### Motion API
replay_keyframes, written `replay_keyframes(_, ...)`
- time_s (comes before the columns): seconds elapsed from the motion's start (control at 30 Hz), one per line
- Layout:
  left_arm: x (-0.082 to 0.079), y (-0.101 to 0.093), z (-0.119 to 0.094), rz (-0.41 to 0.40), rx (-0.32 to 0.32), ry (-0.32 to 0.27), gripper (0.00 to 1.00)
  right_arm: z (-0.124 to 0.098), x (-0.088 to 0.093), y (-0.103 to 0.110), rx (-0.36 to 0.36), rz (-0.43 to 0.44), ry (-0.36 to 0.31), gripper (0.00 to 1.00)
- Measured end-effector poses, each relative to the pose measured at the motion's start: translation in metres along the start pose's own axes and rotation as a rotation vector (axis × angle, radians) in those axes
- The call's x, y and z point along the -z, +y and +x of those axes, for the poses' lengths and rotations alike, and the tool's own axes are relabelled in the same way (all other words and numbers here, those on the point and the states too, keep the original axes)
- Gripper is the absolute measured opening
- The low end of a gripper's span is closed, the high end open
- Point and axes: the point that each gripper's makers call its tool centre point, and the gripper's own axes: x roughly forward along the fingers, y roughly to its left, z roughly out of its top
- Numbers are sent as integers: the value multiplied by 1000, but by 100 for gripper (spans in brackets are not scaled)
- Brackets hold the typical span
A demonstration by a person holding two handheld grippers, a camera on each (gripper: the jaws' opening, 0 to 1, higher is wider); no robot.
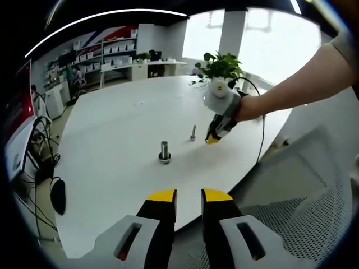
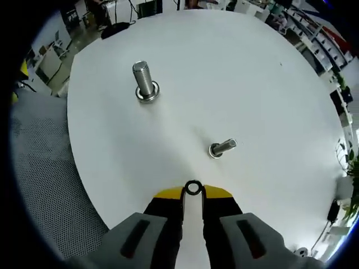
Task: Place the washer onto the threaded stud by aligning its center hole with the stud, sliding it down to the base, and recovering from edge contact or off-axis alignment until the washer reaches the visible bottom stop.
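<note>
now washer in right hand-held gripper

A round white table carries a potted green plant at its far edge, with a black cable trailing off beside it. A grey mesh chair stands at the table's near side. White shelves line the back wall. Dark cables lie on the floor.

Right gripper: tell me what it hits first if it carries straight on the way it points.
Probably the small stud, just ahead of the right gripper and slightly right; the washer in its jaws leads. Depth is unclear, so it might pass just left onto the table.
</note>
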Motion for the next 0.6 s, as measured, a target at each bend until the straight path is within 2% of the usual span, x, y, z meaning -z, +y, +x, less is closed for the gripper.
replay_keyframes(0.13,-1,0,0,0,-1,-3,15,-12,-7,-12,25,27,-45,13)
replay_keyframes(0.3,-1,0,-1,2,-2,-7,15,-24,-26,-21,63,-1,-107,13)
replay_keyframes(0.5,-1,1,-1,0,-5,-7,15,-23,-43,-24,67,-21,-134,13)
replay_keyframes(0.6,-1,1,-1,-3,-7,-9,15,-20,-48,-23,64,-42,-127,13)
